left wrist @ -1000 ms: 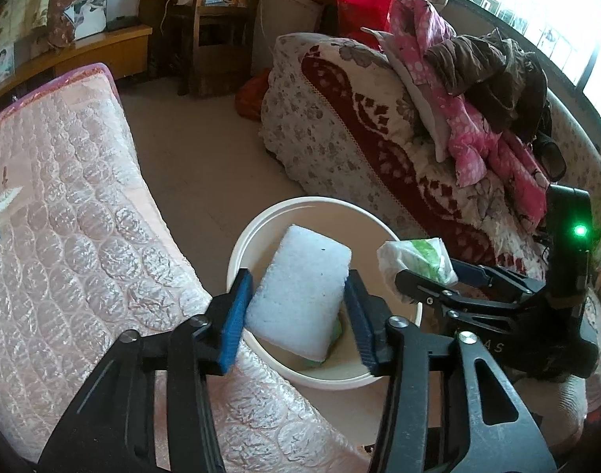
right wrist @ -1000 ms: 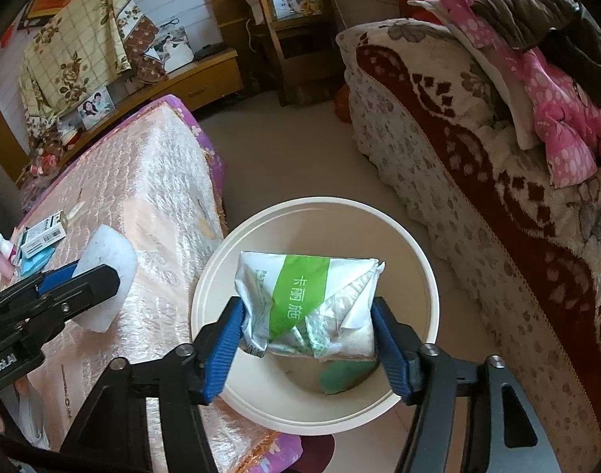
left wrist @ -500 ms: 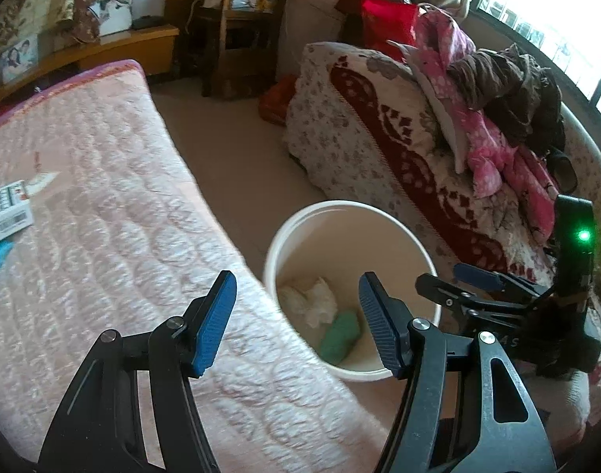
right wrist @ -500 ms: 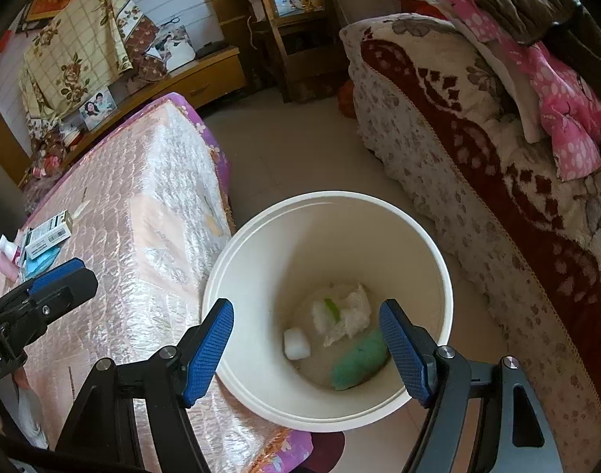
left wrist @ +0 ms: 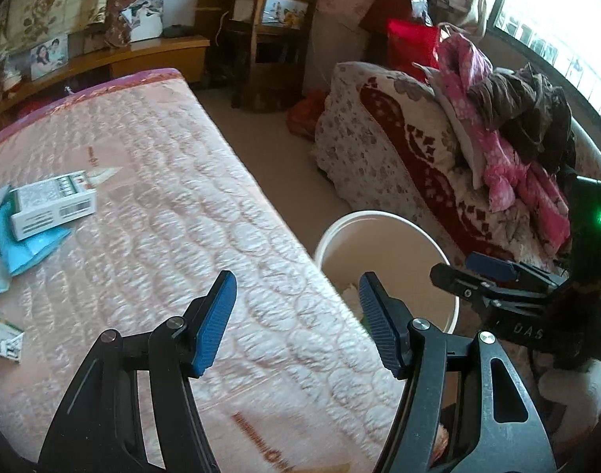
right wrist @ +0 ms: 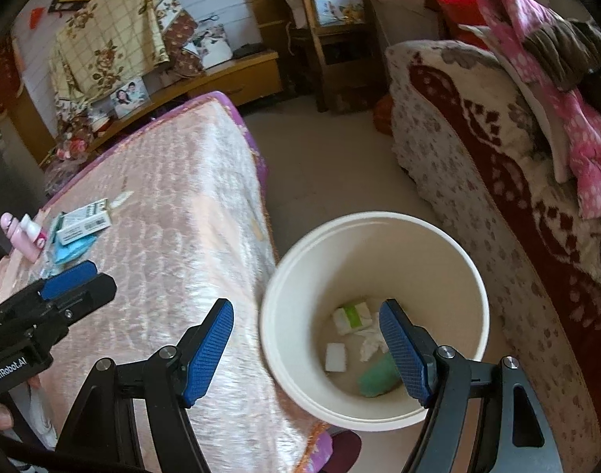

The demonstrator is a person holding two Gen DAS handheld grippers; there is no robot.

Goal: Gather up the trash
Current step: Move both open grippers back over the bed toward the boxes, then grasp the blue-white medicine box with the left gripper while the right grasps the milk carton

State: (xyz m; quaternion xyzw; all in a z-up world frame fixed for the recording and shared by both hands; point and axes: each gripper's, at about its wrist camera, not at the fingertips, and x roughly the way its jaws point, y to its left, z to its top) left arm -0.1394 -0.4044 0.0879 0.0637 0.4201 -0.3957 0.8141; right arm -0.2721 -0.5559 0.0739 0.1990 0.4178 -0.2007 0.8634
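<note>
A cream bin (right wrist: 379, 232) stands on the floor between the pink quilted bed (right wrist: 174, 213) and a sofa. Inside lie a green-and-white packet (right wrist: 352, 315), a white sponge (right wrist: 335, 356), crumpled tissue (right wrist: 369, 345) and a green piece (right wrist: 379, 378). My right gripper (right wrist: 306, 349) is open and empty above the bin's near rim. My left gripper (left wrist: 296, 321) is open and empty over the bed edge, left of the bin (left wrist: 379, 220). On the bed lie a white box (left wrist: 52, 205), a blue packet (left wrist: 25, 248) and small wrappers (left wrist: 1, 341).
A floral sofa (right wrist: 497, 205) with piled pink and brown clothes (left wrist: 509, 138) stands right of the bin. A pink bottle (right wrist: 25, 236) lies at the bed's far left. A wooden chair (left wrist: 273, 39) and low cabinet (left wrist: 151, 55) stand at the back.
Both grippers opened and dropped the white sponge and the green-and-white packet into the bin. The left gripper then swung left over the bed; the right stays above the bin.
</note>
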